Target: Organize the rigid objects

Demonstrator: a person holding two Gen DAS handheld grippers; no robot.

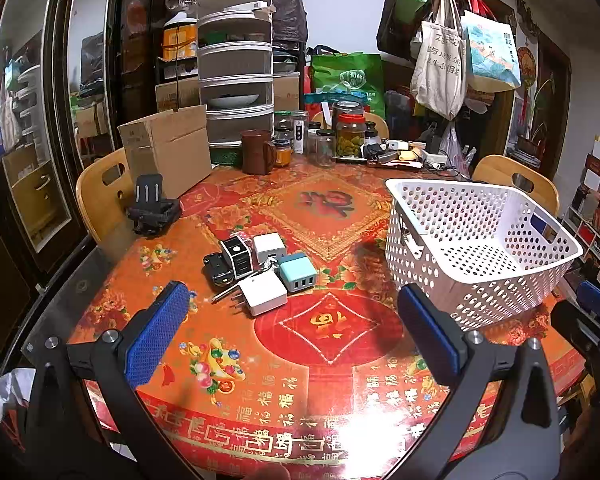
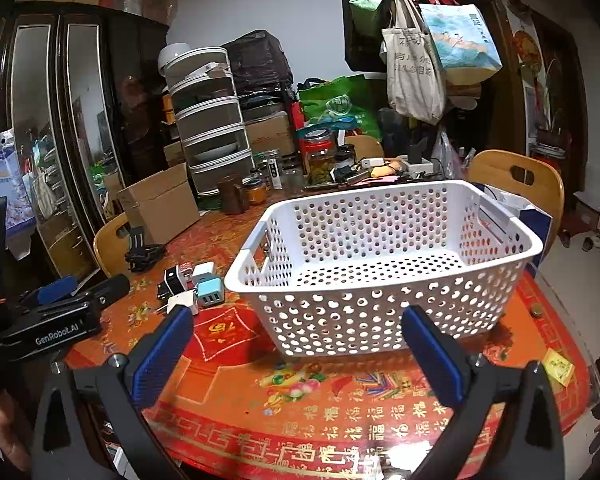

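— Blue pads first, low in both views; what are you holding?

— Nothing; my left gripper point(image 1: 296, 328) is spread wide with only the red tablecloth point(image 1: 340, 392) between its fingers, and my right gripper point(image 2: 300, 344) is just as wide and just as empty; both hang above the near edge of the table.

— And the things to sort?

— Middle left of the left view, a tight huddle of chargers: a white charger point(image 1: 263, 293) nearest me with its prongs pointing left, a teal charger point(image 1: 298, 271) just beside it, a black-and-white charger point(image 1: 237, 257) behind, another white cube point(image 1: 269, 245), and a black car key point(image 1: 218, 269) on the left flank; a thin metal pen point(image 1: 224, 294) pokes out beneath.

— Where do they go?

— I judge the white basket point(image 2: 384, 272); it fills the centre of the right view, bottom bare, well to the right of the huddle.

— What could spoil it?

— They touch one another; closing on the white charger may catch the teal one or shove the pen; its smooth sides could slip from my pads; and my two grippers sit near each other, so a careless reach could knock them together.
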